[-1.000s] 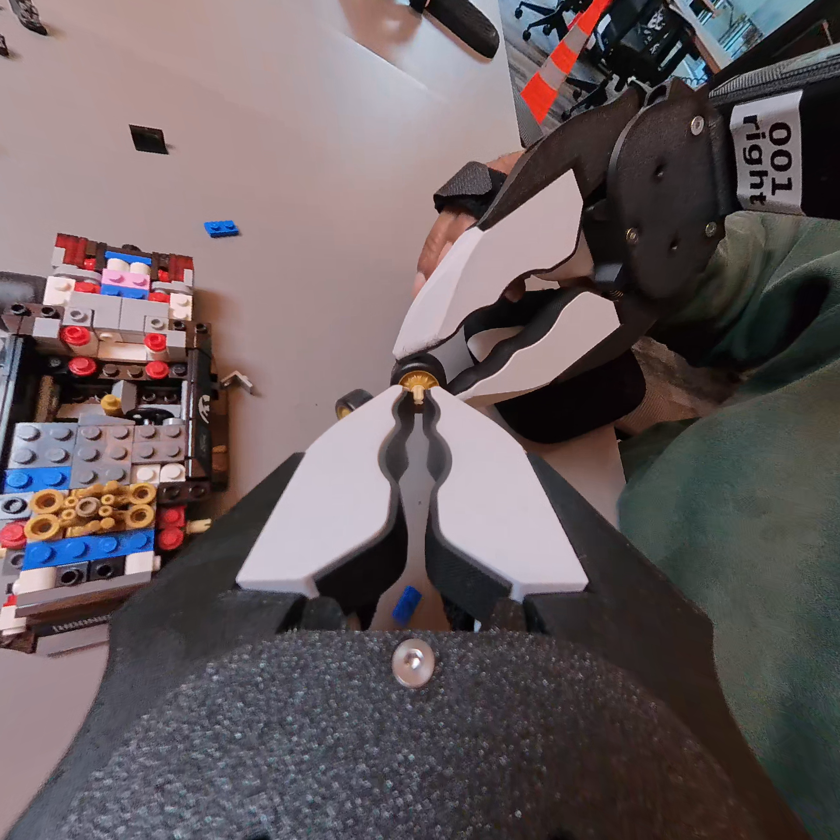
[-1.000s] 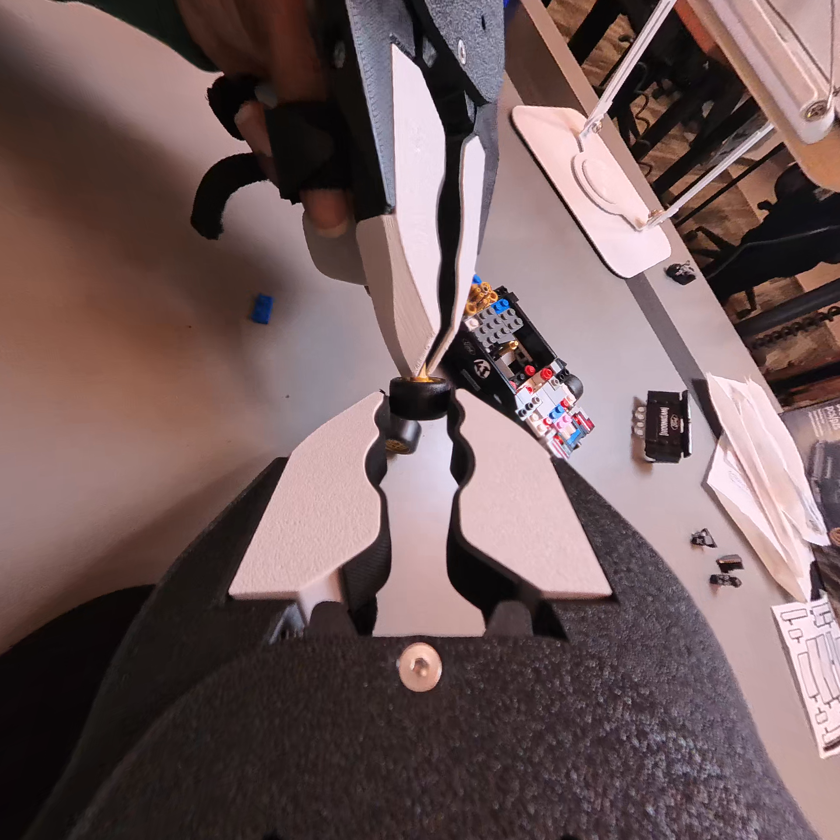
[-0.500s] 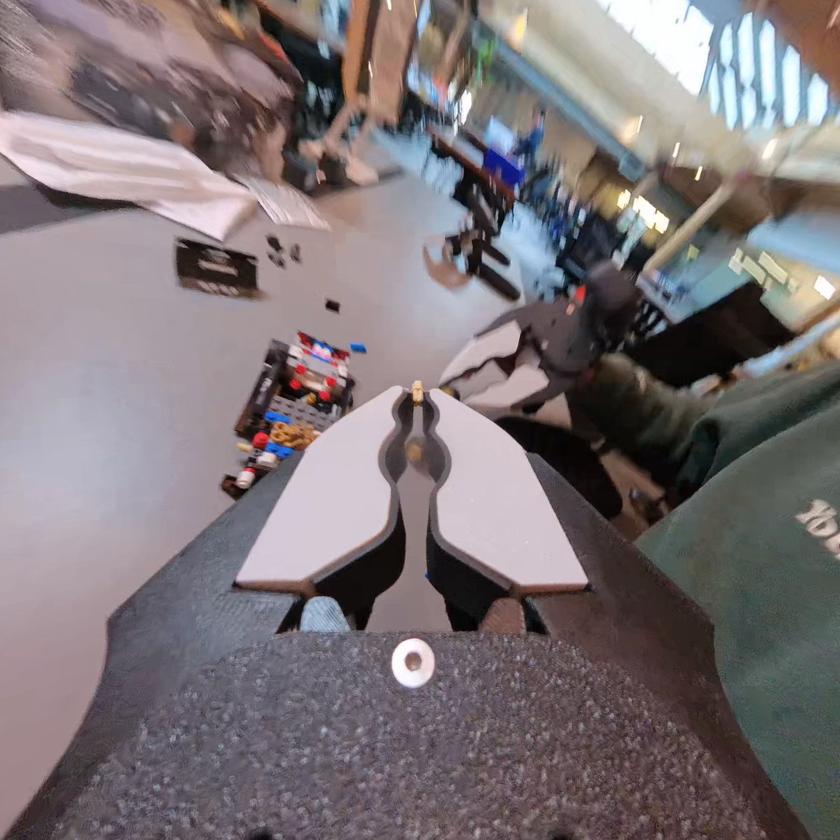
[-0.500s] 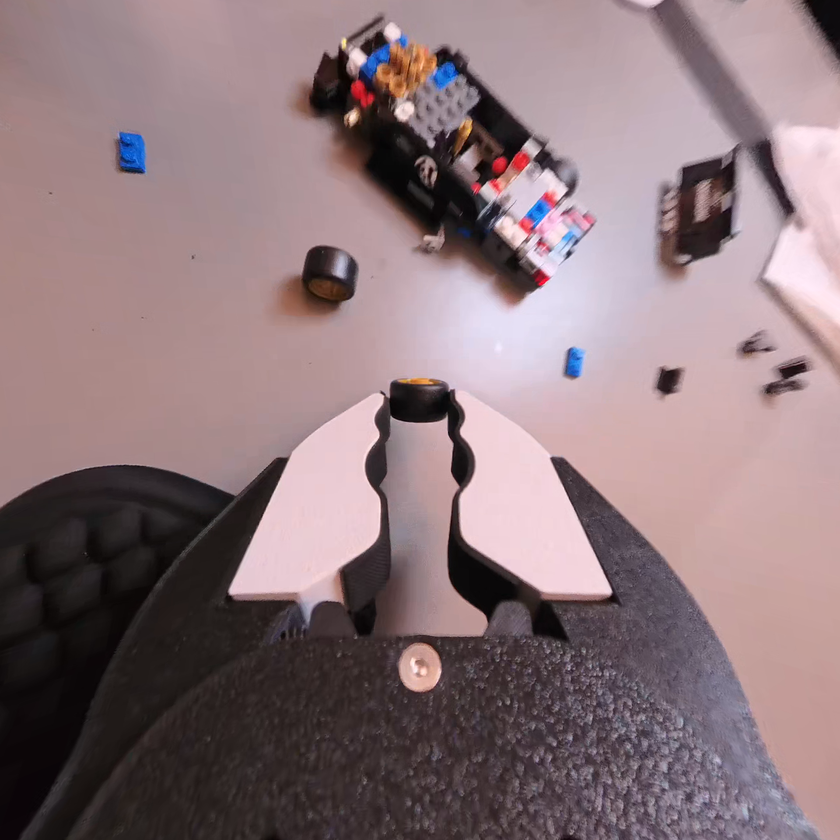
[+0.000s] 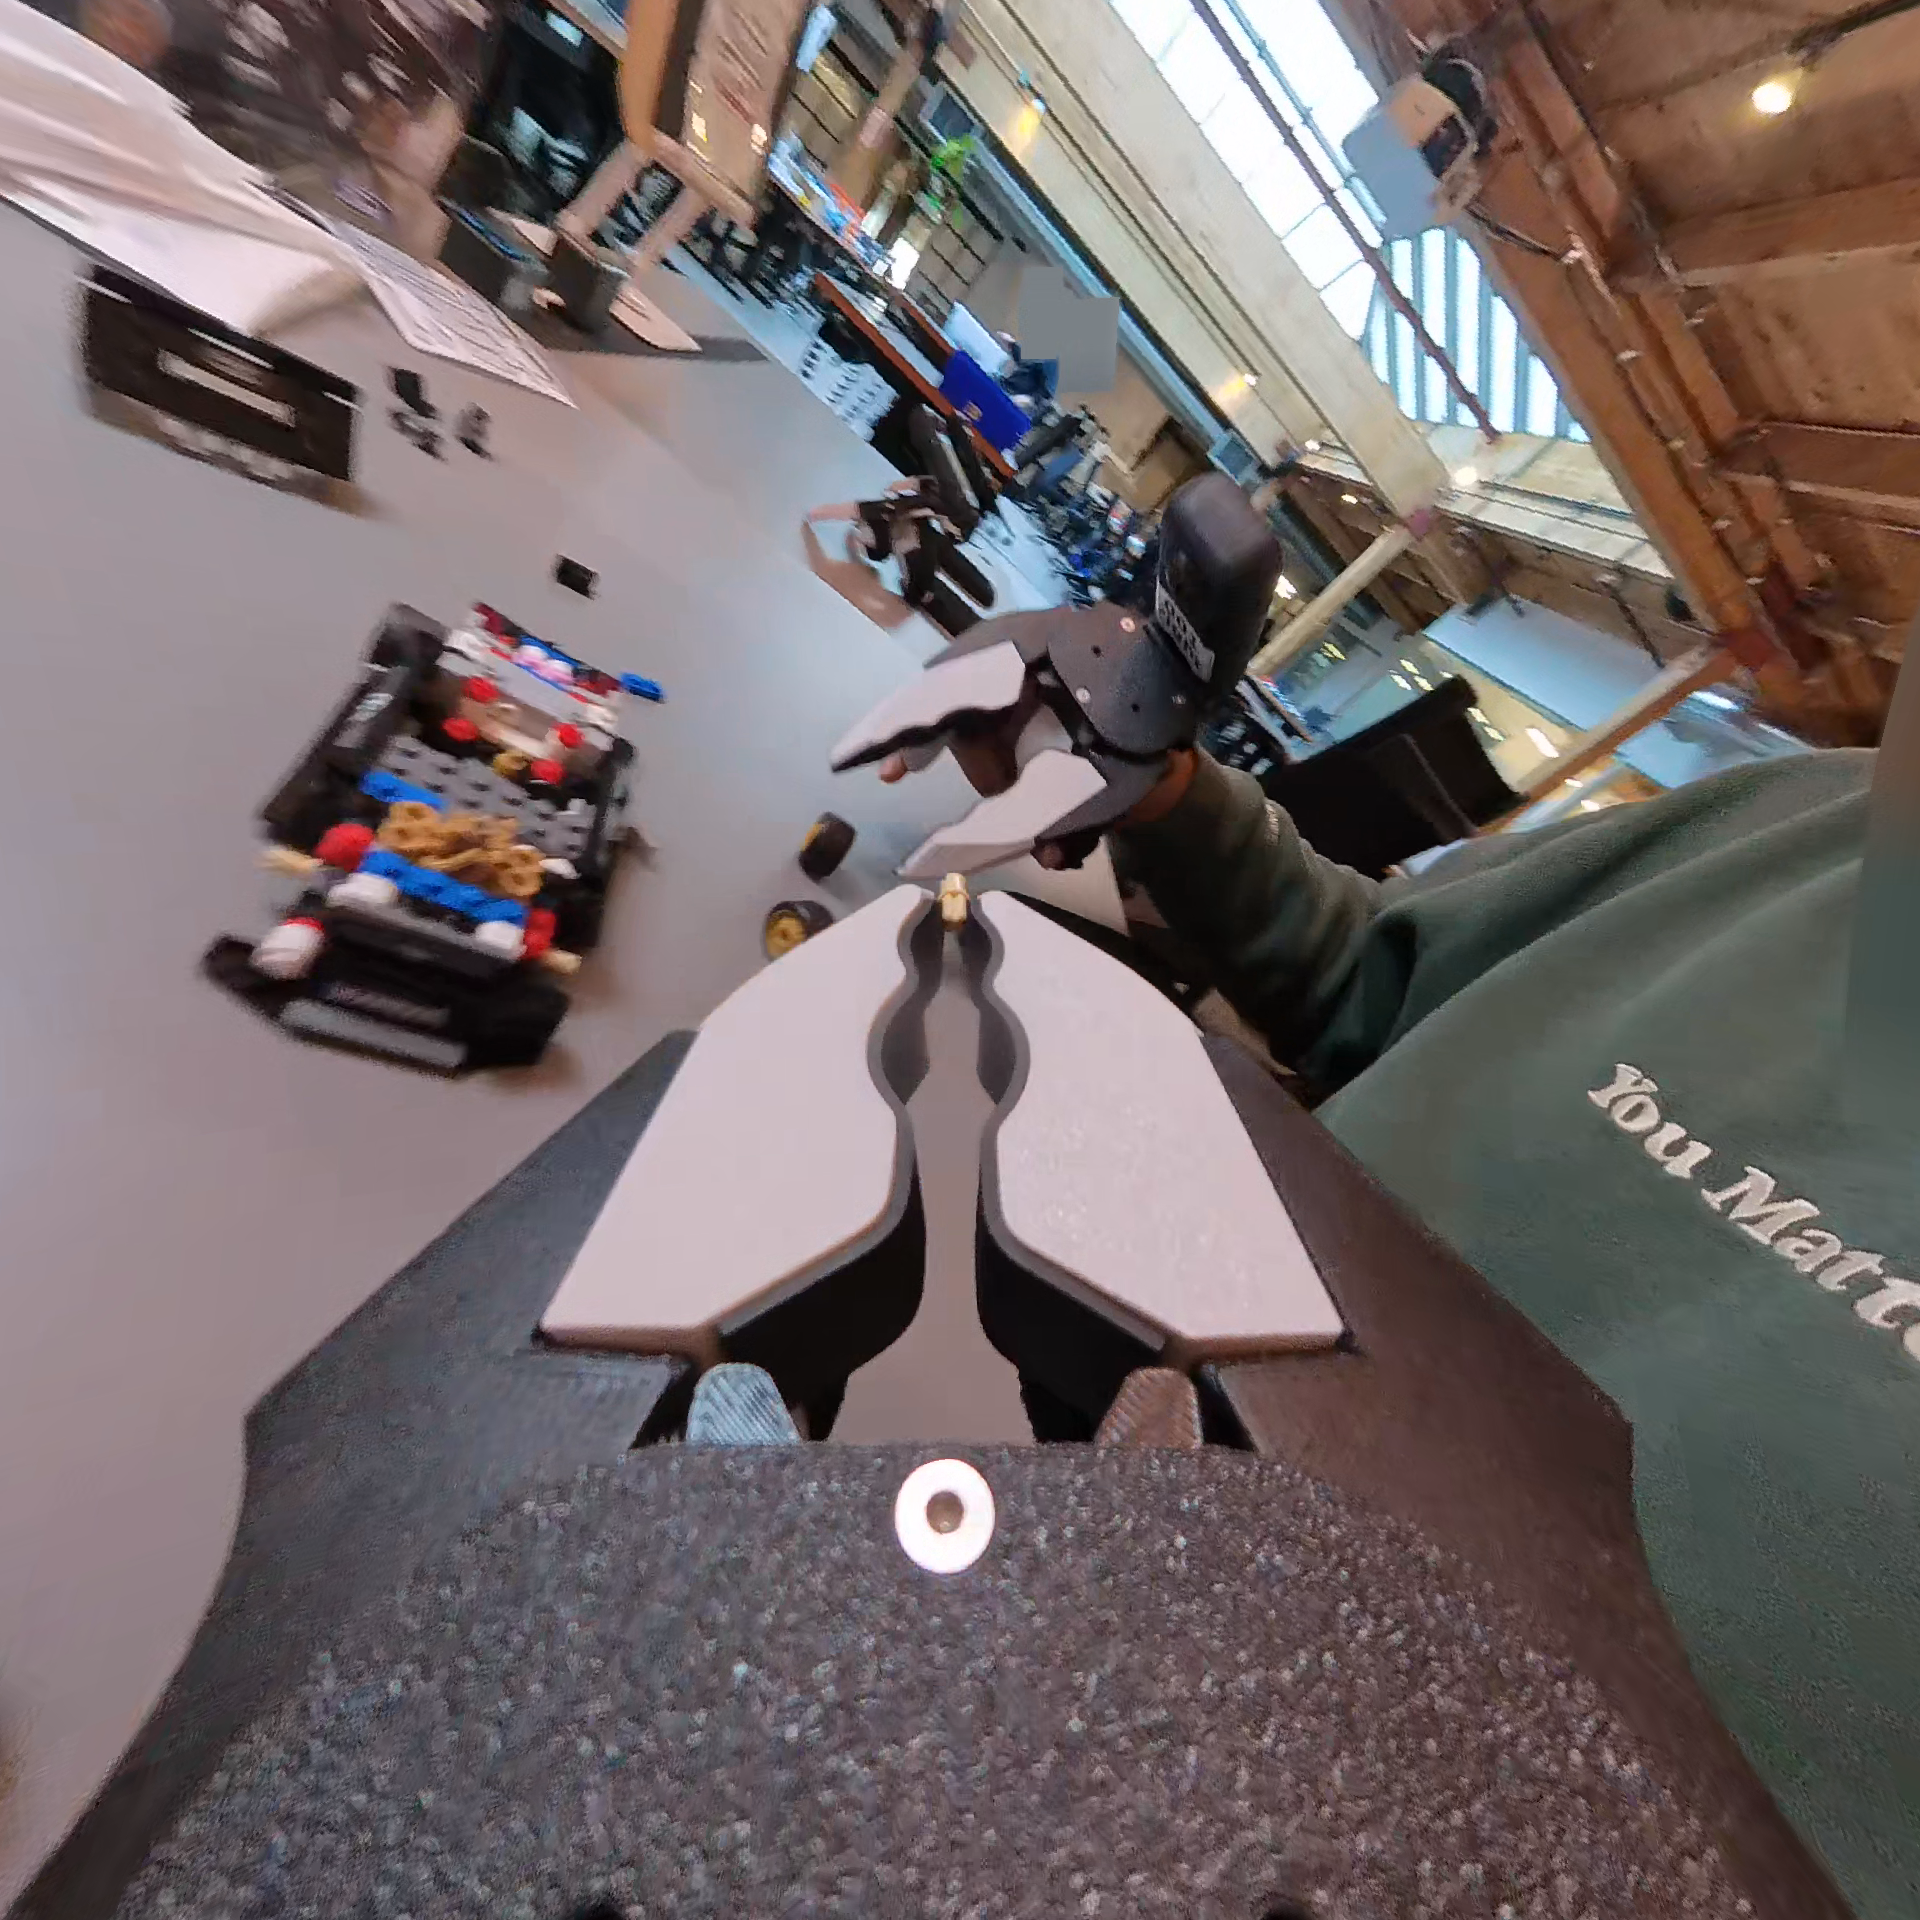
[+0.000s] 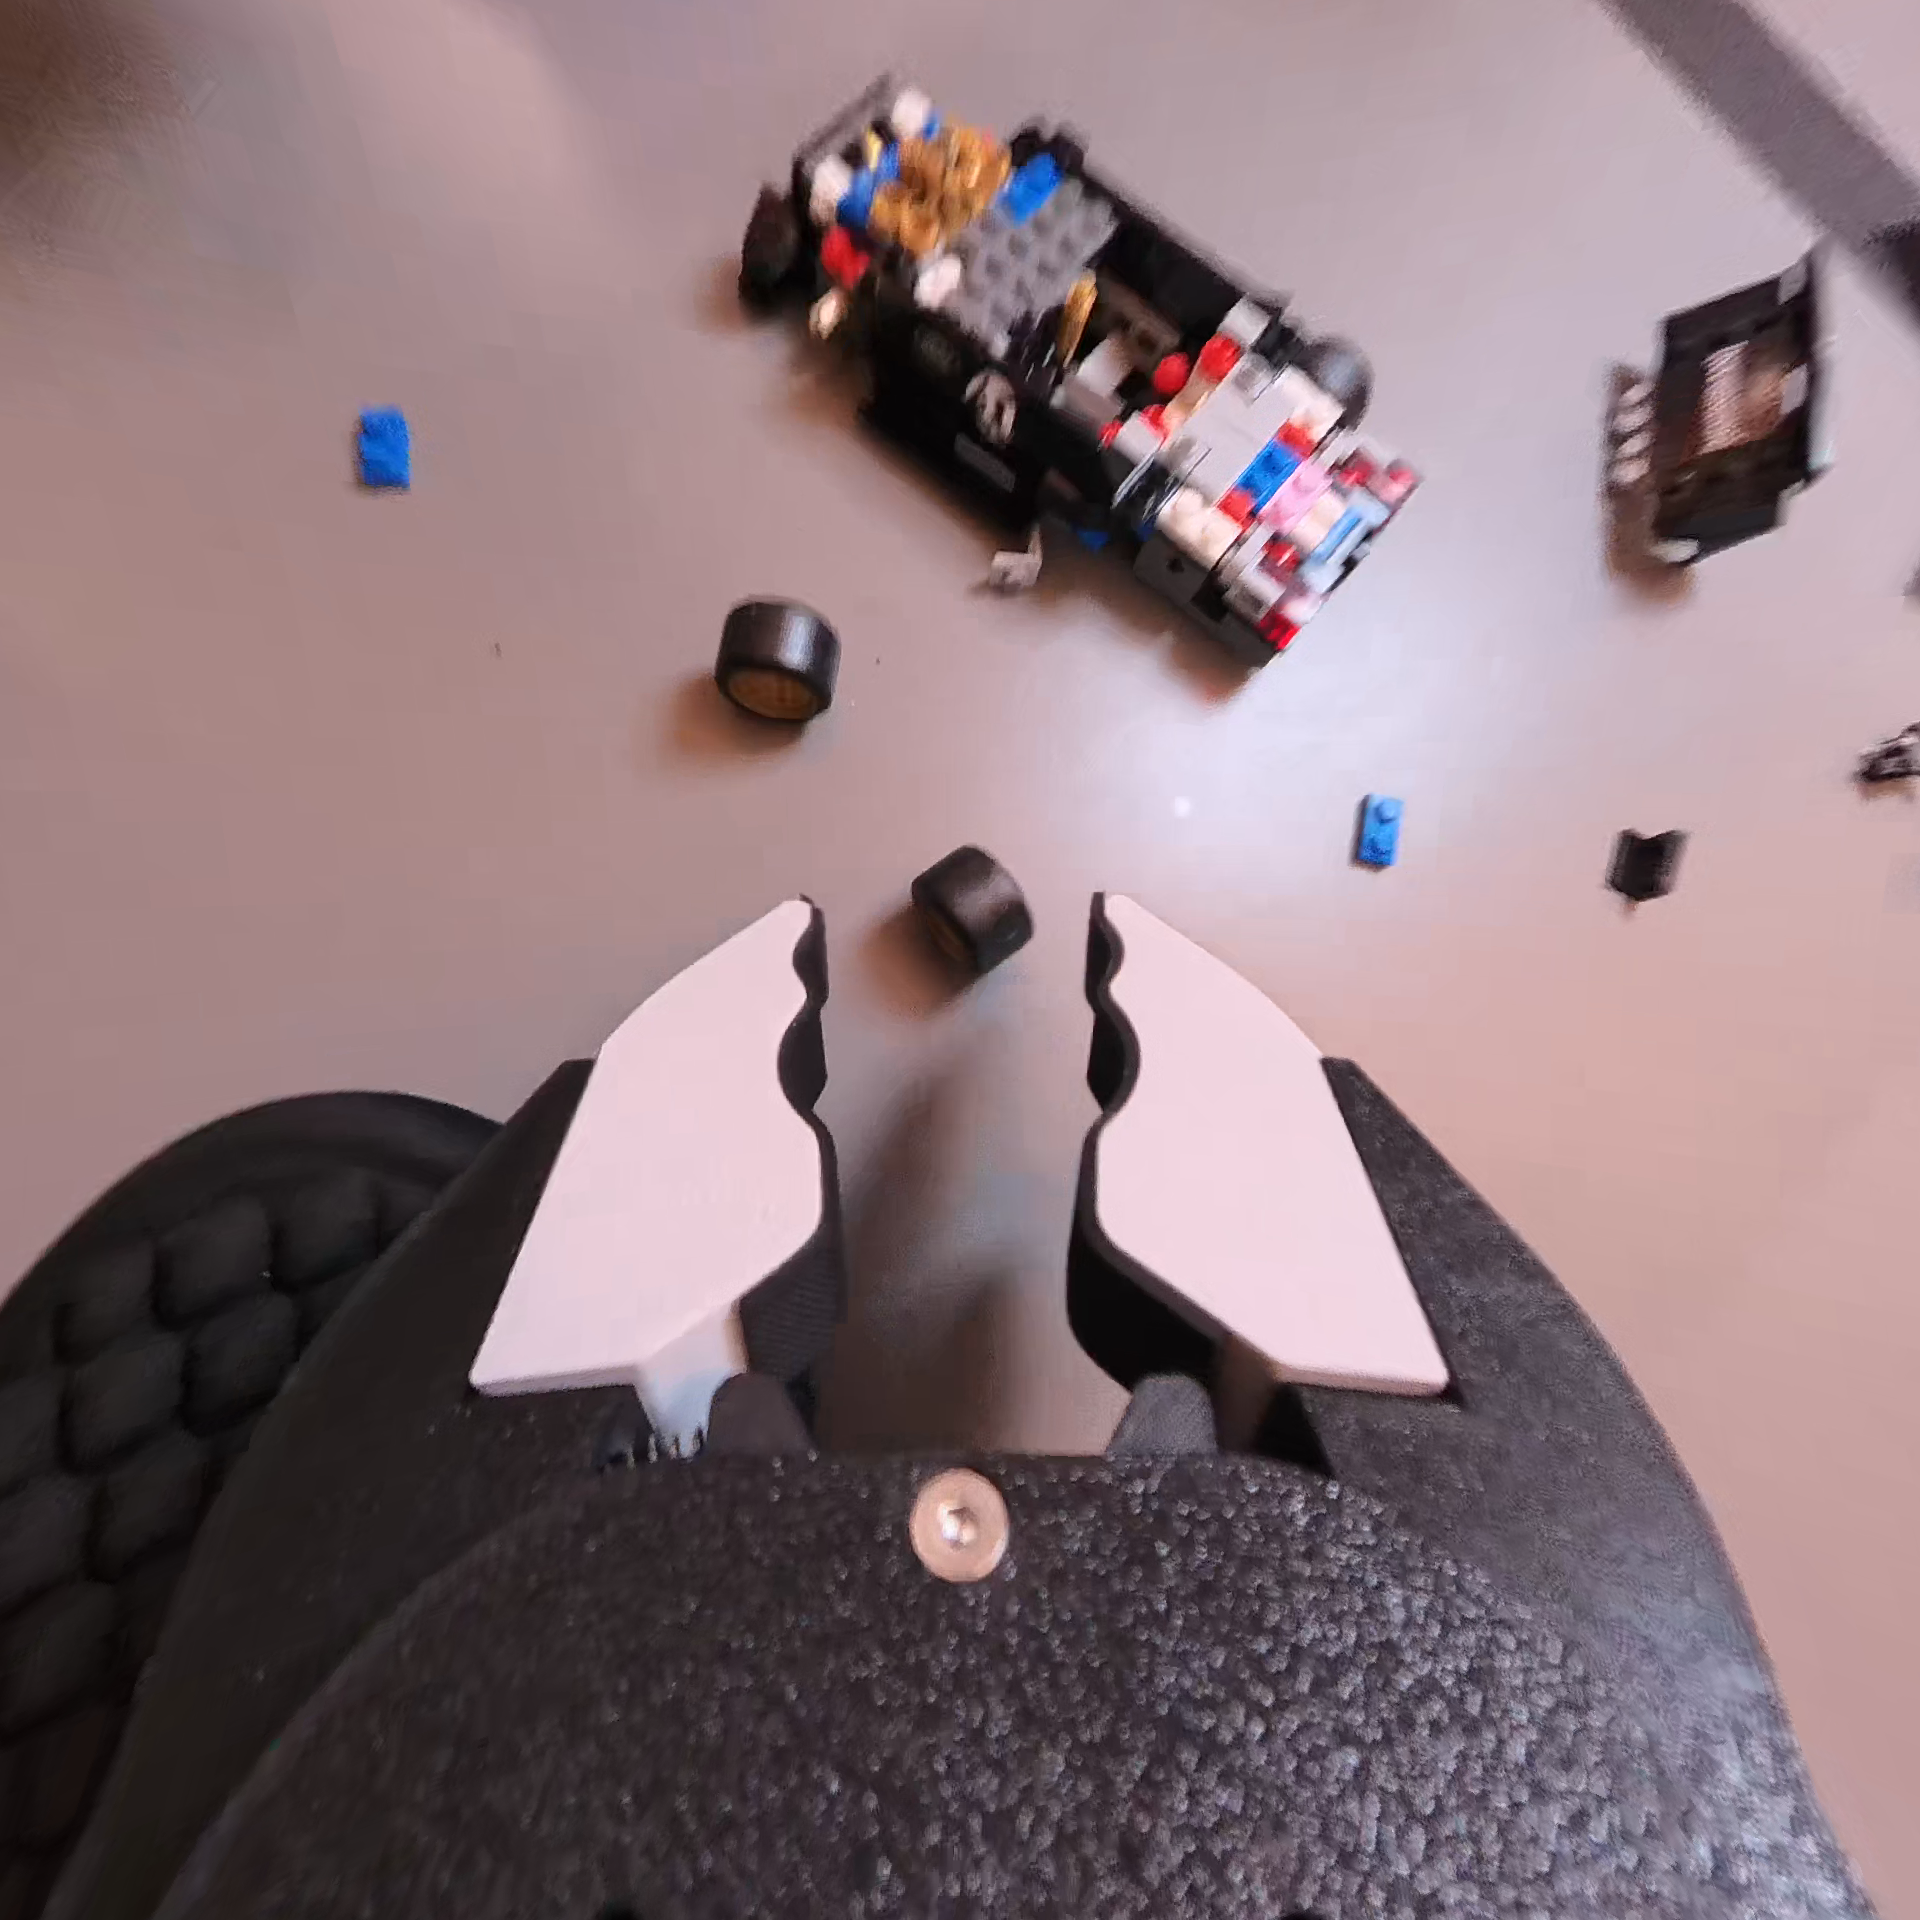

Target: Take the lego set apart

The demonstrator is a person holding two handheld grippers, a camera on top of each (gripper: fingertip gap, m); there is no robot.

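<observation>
My left gripper [image 5: 951,920] is shut on a small tan axle pin [image 5: 952,900] that sticks out from its fingertips, held above the table. My right gripper [image 6: 954,914] is open. A black wheel [image 6: 971,909] lies loose on the grey table between its fingertips, touching neither pad. The left wrist view also shows the right gripper [image 5: 878,816] open over that wheel [image 5: 795,928]. The partly stripped lego car [image 6: 1070,353] lies farther back and also shows in the left wrist view [image 5: 436,842].
Another black wheel [image 6: 777,658] lies left of centre. Two small blue plates [image 6: 382,447] [image 6: 1379,829], a small black piece [image 6: 1644,860] and a black panel [image 6: 1730,416] lie scattered on the table. A green sleeve [image 5: 1558,1091] is at the right. The left gripper's tips are roughly 20 cm from the right gripper's.
The right gripper pulled the black wheel off the pin, moved away, then opened and let the wheel drop onto the table. The left gripper kept the pin and swung upward.
</observation>
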